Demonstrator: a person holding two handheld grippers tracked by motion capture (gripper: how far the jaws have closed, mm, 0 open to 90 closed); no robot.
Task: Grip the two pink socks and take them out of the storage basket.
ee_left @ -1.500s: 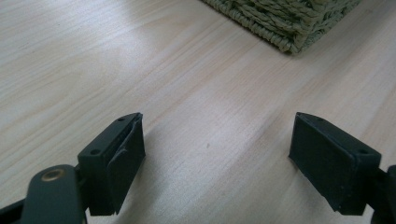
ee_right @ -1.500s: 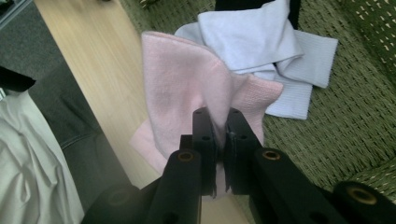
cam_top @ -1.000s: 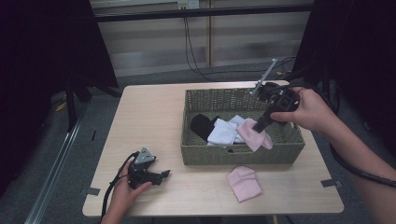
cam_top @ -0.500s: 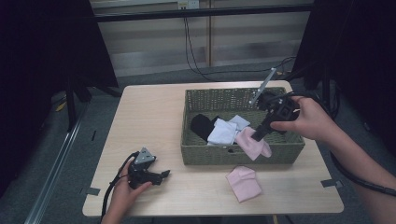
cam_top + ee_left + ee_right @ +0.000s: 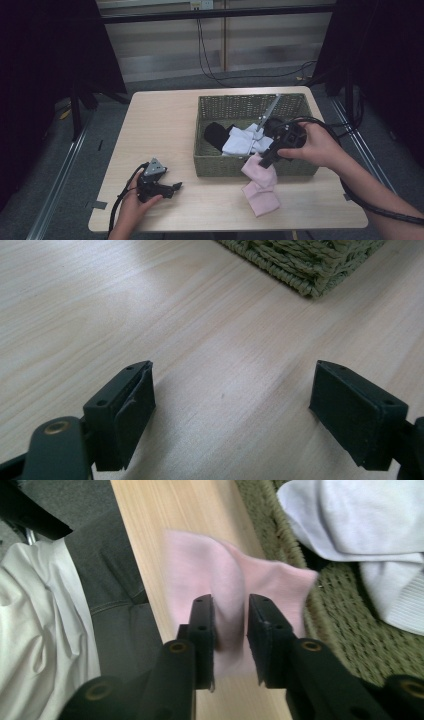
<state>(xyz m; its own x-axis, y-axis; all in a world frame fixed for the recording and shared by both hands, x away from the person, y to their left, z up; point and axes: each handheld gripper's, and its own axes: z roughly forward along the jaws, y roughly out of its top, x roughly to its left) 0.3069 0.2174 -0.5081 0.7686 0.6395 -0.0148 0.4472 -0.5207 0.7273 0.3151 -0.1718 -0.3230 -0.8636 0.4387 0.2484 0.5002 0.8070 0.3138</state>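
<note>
Since a second ago, right claw (image 5: 266, 161) has carried its pink sock (image 5: 257, 170) from inside the woven basket (image 5: 240, 167) out over the front rim, above the second pink sock (image 5: 261, 198) on the desk (image 5: 165, 125). Jaws pinch the cloth near its middle; a snag on the rim could tug it loose. Left claw (image 5: 172, 187) rests on the desk, spread, holding nothing.

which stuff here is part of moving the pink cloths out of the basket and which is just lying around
In the job:
- right gripper, fingers shut on a soft pink cloth
- second pink cloth lying on the table
- green woven rectangular basket

Lying about:
- white cloth in the basket
- black cloth in the basket
- left gripper, open on the light wooden table
</note>
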